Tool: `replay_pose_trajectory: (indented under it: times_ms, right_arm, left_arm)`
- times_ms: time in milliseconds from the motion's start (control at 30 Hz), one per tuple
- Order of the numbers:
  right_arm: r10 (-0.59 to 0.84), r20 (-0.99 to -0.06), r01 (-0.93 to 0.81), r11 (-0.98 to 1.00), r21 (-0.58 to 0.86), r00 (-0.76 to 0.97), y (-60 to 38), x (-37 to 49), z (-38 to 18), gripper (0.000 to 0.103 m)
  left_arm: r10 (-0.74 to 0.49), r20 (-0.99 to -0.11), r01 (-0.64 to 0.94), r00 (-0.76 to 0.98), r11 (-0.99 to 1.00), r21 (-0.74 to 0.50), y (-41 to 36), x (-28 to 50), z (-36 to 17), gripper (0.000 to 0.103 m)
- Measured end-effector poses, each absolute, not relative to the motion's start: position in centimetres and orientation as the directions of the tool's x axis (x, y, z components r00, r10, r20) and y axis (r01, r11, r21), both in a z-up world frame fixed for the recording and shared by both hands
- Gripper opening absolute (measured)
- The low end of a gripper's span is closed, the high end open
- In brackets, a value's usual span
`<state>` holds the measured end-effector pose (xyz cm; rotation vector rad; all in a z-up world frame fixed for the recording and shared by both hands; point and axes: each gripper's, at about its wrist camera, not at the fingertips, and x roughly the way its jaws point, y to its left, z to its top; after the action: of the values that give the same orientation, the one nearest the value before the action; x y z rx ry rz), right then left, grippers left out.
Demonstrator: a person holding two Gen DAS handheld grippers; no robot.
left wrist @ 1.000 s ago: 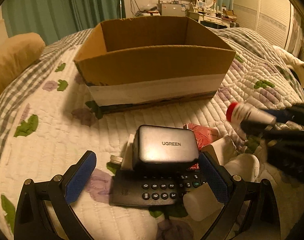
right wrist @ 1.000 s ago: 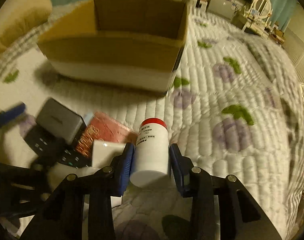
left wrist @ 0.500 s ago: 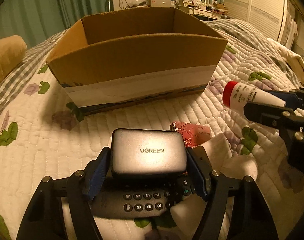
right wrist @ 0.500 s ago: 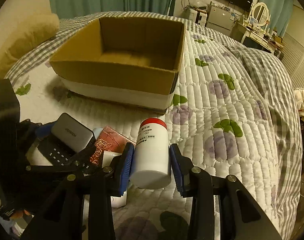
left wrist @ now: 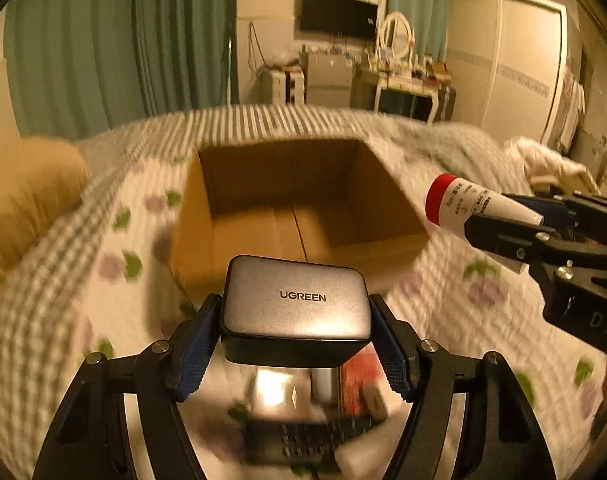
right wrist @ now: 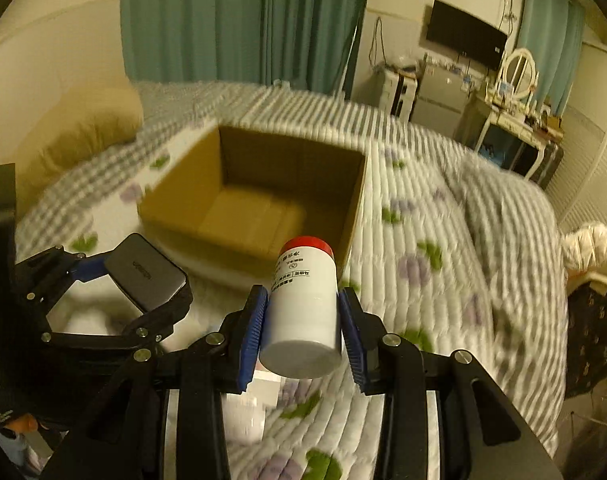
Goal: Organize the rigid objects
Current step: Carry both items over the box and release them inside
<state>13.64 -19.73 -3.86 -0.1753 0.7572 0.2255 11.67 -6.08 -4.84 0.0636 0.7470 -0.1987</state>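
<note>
An open cardboard box (left wrist: 299, 216) sits on the bed (left wrist: 83, 280) at frame centre. Below it, the left hand-held gripper (left wrist: 295, 344) holds a charger (left wrist: 297, 308) above a remote (left wrist: 303, 440) at bottom centre. At right, the right hand-held gripper (right wrist: 303, 332) holds a bottle (right wrist: 303, 312) near the box's right edge. A pillow (left wrist: 23, 200) lies at far left.

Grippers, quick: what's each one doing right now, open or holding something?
Left gripper: closed on the grey UGREEN charger.
Right gripper: closed on the white bottle with a red cap.
</note>
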Motion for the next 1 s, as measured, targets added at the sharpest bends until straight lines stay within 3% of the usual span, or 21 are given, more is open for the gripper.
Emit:
replay_pose_trajectory:
  times_ms: [200, 367, 733, 1000]
  right_arm:
    - [0.187, -0.624, -0.281, 0.958, -0.054, 0.758, -18.8, 18.5, 0.8, 0.036]
    - [0.188, -0.598, -0.269, 0.962, -0.047, 0.779, -17.9, 23.5, 1.9, 0.036]
    - [0.143, -0.682, -0.246, 0.968, -0.056, 0.717, -17.1, 30.3, -6.7, 0.036]
    - [0.174, -0.709, -0.251, 0.968, -0.004, 0.684, -17.8, 31.7, -9.6, 0.036]
  left_arm:
    - [-0.132, -0.624, 0.19, 0.77, 0.981, 0.026, -5.9, 16.5, -0.5, 0.073]
    - [-0.09, -0.626, 0.16, 0.774, 0.985, 0.056, -5.7, 21.8, -0.7, 0.072]
    - [-0.088, -0.731, 0.182, 0.677, 0.982, 0.051, -6.1, 28.0, -7.6, 0.071]
    - [-0.081, -0.737, 0.21, 0.671, 0.974, 0.084, -6.7, 28.0, -8.9, 0.069]
